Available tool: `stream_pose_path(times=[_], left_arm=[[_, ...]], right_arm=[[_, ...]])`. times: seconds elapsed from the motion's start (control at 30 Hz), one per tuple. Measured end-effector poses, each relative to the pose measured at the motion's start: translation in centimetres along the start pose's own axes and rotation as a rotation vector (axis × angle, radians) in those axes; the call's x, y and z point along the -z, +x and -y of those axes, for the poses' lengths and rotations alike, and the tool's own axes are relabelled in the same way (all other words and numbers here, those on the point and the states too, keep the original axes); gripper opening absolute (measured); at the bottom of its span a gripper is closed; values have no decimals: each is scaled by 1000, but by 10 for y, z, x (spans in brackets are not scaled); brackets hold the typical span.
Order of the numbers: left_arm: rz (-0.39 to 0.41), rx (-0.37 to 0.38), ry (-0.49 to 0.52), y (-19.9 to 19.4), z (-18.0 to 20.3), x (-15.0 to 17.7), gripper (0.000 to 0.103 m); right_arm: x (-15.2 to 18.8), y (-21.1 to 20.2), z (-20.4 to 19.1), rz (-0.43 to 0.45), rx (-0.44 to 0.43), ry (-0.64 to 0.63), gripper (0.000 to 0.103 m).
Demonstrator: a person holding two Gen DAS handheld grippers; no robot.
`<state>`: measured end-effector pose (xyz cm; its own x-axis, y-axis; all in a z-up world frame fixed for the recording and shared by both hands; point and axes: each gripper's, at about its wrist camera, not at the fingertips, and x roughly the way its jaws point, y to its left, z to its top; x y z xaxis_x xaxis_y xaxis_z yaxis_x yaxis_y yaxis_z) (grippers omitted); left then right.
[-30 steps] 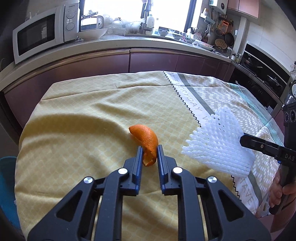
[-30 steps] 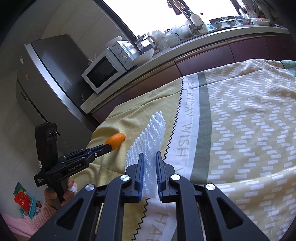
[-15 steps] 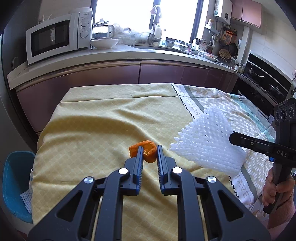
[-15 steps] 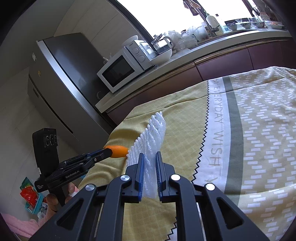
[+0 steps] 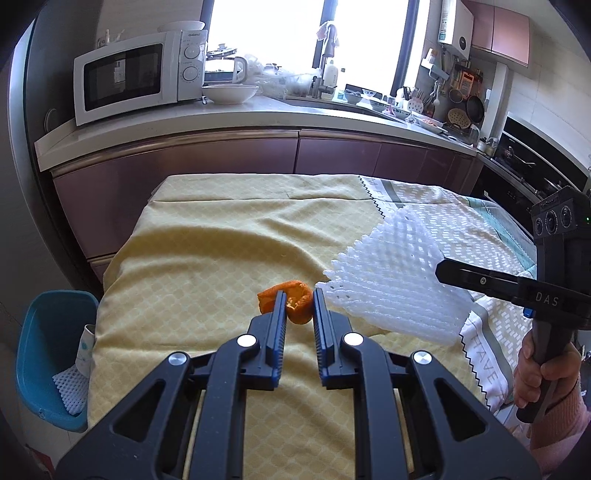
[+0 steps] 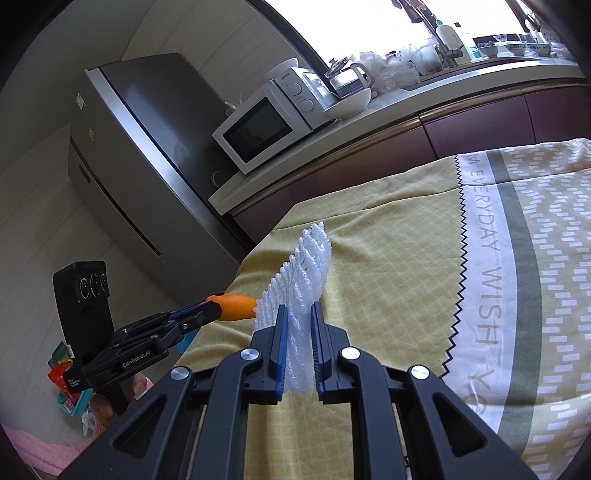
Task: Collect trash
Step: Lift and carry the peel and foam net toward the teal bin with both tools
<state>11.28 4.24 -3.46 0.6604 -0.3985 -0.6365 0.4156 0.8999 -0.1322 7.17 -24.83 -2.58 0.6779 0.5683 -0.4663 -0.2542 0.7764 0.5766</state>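
Covering table: yellow cloth point(image 5: 207, 266); microwave point(image 5: 136, 74) on counter point(image 5: 258, 118).

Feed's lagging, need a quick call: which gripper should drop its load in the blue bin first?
Left. The left gripper holds the orange peel nearest the blue bin beside the table's left edge.

This is a home kitchen. A white microwave point(image 5: 138, 75) sits on a pale countertop point(image 5: 258, 120) above maroon cabinet fronts point(image 5: 229, 162), with a sink tap point(image 5: 327, 70) and dishes under a bright window point(image 5: 266, 29). A steel fridge point(image 6: 147, 162) stands at the counter's end, a built-in oven point(image 5: 532, 166) along the side wall, and a yellow patterned tablecloth point(image 5: 221, 243) covers the table.
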Motion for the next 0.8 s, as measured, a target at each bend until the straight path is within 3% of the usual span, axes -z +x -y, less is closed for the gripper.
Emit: stream_pose_path(times=[0.8], left_arm=[[27,-76,-76,-36,-46,16,14]], right_arm=[[-3,39,-31,-53,-85,-28,11]])
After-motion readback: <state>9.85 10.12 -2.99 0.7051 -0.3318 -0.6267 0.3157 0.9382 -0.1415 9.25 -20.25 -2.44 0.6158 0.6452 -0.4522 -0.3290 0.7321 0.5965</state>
